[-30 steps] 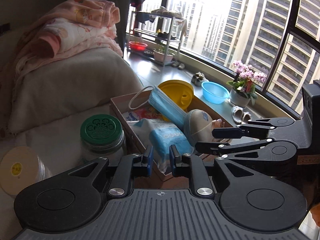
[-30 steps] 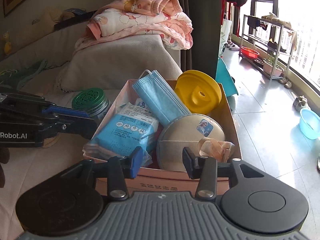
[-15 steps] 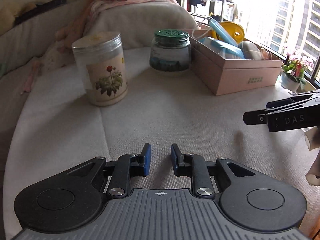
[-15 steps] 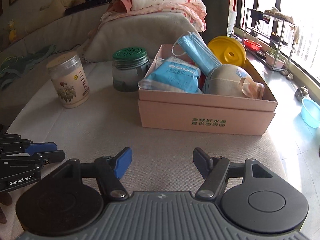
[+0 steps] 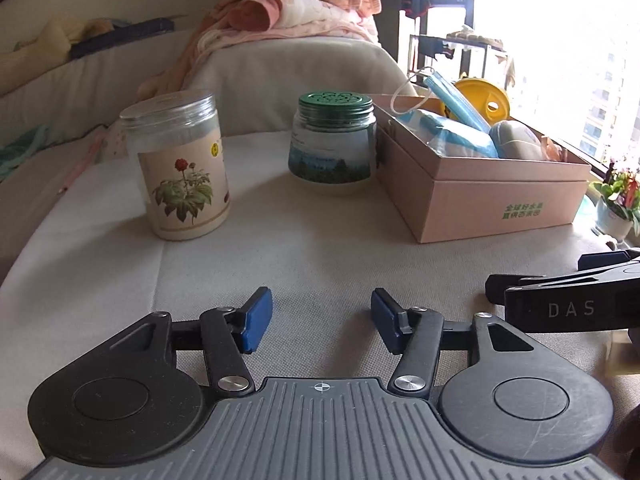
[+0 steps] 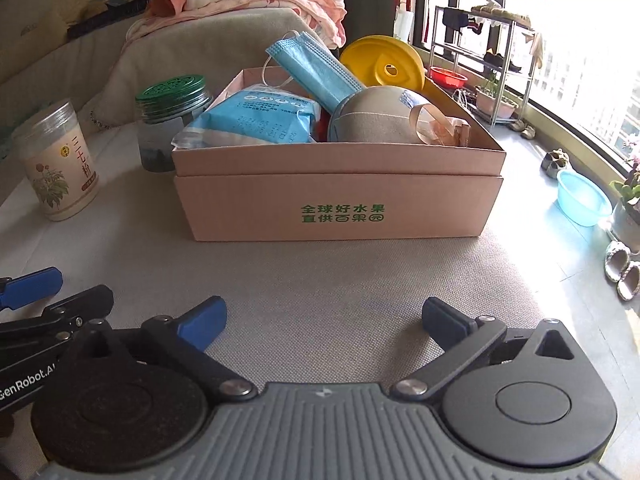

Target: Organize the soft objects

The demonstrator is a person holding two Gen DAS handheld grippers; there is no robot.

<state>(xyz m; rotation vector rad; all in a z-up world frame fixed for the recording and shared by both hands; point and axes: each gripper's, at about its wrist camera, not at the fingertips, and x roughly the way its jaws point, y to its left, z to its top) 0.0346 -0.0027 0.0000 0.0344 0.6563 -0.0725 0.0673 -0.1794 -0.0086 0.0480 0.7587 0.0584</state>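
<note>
A pink cardboard box (image 6: 340,200) stands on the cloth-covered surface (image 6: 320,280). In it lie a blue face mask (image 6: 312,68), a blue tissue pack (image 6: 256,120), a grey cup-shaped mask (image 6: 372,116) and a yellow lid (image 6: 384,68). The box also shows in the left wrist view (image 5: 500,196). My right gripper (image 6: 322,320) is open and empty, low over the cloth in front of the box. My left gripper (image 5: 322,320) is open and empty, to the left of the right one.
A clear jar with a flower label (image 5: 180,168) and a green-lidded glass jar (image 5: 332,144) stand left of the box. Folded pink clothes (image 5: 300,12) lie on a cushion behind. The floor, a blue basin (image 6: 582,198) and windows are at the right.
Both grippers have pulled back from over the box to low over the cloth in front of it. Both have opened wider in the last half second.
</note>
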